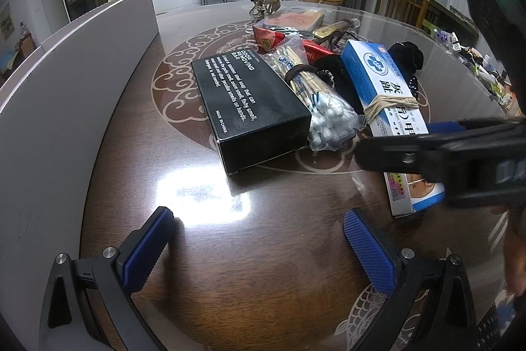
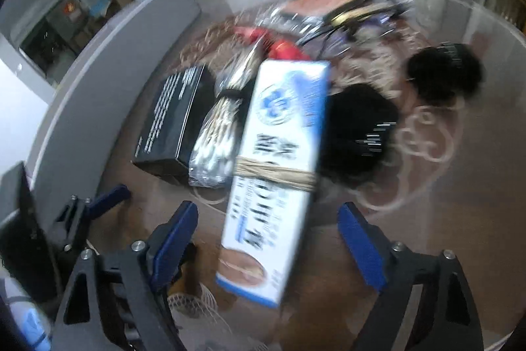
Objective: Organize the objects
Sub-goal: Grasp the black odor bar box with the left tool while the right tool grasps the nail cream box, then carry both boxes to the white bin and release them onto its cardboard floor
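Glossy tabletop (image 1: 263,252) holds clutter; both grippers, left gripper (image 1: 259,249) and right gripper (image 2: 268,249), gape empty. White box (image 2: 279,170) lies between the right fingers; closing askew could nudge the swab bag (image 2: 213,140).

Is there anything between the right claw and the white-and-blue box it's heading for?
Nothing visible. In the right wrist view the right claw is open and the white-and-blue box lies directly between its pads. The bag of cotton swabs sits beside the box's left edge, not in the path.
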`<state>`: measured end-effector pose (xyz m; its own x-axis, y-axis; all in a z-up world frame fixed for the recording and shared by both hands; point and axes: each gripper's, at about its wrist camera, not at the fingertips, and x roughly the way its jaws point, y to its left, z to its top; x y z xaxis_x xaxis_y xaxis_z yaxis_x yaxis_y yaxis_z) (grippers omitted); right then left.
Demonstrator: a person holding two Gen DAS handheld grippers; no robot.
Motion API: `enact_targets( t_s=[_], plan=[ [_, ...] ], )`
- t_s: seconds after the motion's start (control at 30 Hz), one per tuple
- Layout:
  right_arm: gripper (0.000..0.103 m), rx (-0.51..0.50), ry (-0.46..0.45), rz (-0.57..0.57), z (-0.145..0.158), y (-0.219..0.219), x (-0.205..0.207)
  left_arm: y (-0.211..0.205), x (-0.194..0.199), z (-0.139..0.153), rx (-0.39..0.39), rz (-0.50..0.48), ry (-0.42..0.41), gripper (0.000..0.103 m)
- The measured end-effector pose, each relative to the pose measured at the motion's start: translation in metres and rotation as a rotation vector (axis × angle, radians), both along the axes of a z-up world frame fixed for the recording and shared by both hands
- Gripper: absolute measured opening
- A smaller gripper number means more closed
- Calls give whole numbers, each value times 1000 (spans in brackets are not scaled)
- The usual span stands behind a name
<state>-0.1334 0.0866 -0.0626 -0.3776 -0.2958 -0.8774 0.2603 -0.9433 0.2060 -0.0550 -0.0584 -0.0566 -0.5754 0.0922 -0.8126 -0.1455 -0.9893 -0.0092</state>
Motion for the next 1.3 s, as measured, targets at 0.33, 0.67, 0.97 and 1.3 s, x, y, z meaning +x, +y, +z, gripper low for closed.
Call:
enact_targets(
  t_s=[0.33,0.67,0.97,1.3],
  plan=[
    [43,158,72,-31,1,54,60,1,2,0,-6,18,-1,103],
    [66,145,157,-93,-4,81,96,-19,-20,31,210,65,-22,103],
    [71,131,163,-87,-7,78,97,-39,-107,16,197,195,-117,80],
    [73,122,82,-80,-5,88,75,-42,-58,25,97,47,-67,61]
  ],
)
